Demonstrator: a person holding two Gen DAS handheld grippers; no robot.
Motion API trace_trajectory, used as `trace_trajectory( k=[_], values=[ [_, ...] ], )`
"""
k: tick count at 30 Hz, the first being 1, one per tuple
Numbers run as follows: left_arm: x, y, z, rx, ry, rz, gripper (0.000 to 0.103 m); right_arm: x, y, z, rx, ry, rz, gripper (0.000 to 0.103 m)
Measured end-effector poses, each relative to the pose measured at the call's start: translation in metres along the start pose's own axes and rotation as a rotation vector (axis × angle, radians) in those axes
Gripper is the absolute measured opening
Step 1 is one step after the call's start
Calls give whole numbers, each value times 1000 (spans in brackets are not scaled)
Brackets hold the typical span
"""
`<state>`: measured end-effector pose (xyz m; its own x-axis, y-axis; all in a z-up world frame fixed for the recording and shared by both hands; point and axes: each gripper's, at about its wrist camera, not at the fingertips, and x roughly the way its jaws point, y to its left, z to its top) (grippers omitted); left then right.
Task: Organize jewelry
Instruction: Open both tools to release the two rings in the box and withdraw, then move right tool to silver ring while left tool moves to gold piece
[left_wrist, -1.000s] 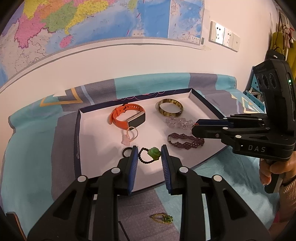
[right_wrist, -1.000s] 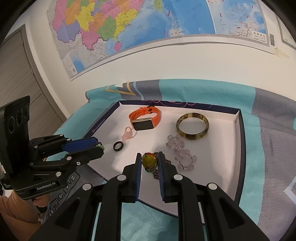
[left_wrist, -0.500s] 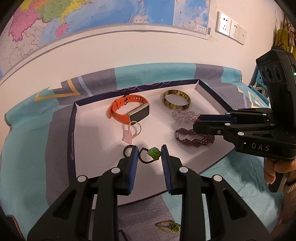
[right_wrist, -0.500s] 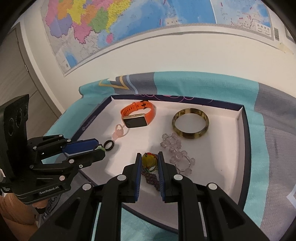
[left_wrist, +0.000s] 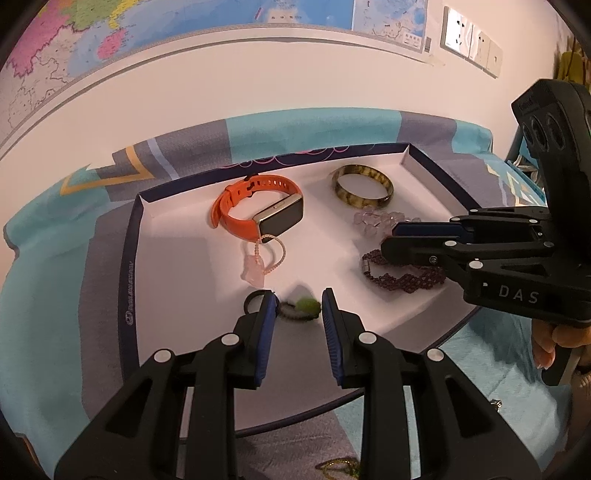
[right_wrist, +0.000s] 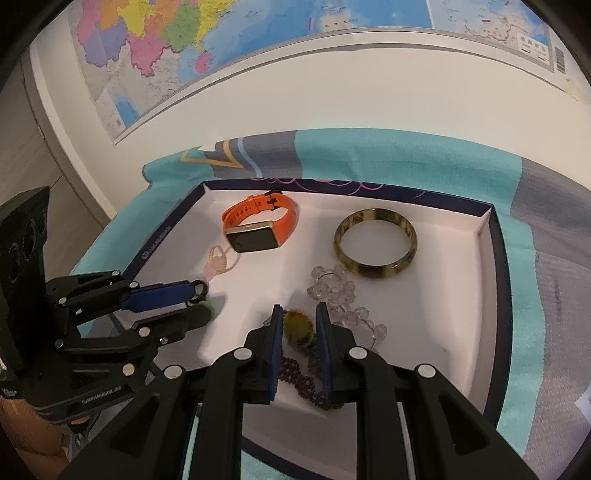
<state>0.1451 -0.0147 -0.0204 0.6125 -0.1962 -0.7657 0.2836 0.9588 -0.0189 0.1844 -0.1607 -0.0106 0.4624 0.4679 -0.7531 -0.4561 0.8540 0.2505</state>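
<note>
A white tray (left_wrist: 177, 266) with a dark rim holds an orange smartwatch (left_wrist: 258, 210), an amber bangle (left_wrist: 362, 184), clear crystal beads (left_wrist: 376, 221), a pink charm bracelet (left_wrist: 258, 258), a black ring (left_wrist: 255, 299), a purple beaded bracelet (left_wrist: 402, 277) and a green-bead bracelet (left_wrist: 301, 308). My left gripper (left_wrist: 298, 306) is open with the green-bead bracelet, blurred, between its fingertips. My right gripper (right_wrist: 298, 325) is shut on a yellow-green beaded piece (right_wrist: 297, 326), held above the purple bracelet (right_wrist: 295, 373) in the tray (right_wrist: 491, 295).
The tray lies on a teal and grey cloth (left_wrist: 51, 258) against a white wall with a map (right_wrist: 221, 48). A gold and green jewelry piece (left_wrist: 338, 467) lies on the cloth in front of the tray. Wall sockets (left_wrist: 469, 40) are at upper right.
Both grippers have moved forward over the tray. The green-bead bracelet now appears blurred between the left fingertips. The right gripper still holds its bead.
</note>
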Motion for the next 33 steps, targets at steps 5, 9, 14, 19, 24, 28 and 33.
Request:
trace_trajectory(
  k=[5, 9, 14, 19, 24, 28, 33],
  values=[
    [-4, 1, -1, -5, -14, 8, 32, -3, 1, -2, -3, -8, 6, 24],
    [-20, 6, -3, -17, -56, 25, 38, -16, 2, -5, 9, -43, 16, 35],
    [-49, 13, -13, -41, -109, -26, 44, -40, 2, -14, 19, -88, 32, 40],
    [-74, 14, -32, -44, -143, -61, 46, -64, 8, -31, 2, -108, 61, 49],
    [-92, 3, -59, 15, -155, -61, 48, -78, 16, -58, -33, -84, 58, 50],
    [-97, -3, -74, 36, -144, -69, 49, -77, 20, -82, -29, -36, 63, 50],
    [-91, -13, -90, 56, -110, -75, 49, -76, 28, -104, -40, 2, 54, 50]
  ],
)
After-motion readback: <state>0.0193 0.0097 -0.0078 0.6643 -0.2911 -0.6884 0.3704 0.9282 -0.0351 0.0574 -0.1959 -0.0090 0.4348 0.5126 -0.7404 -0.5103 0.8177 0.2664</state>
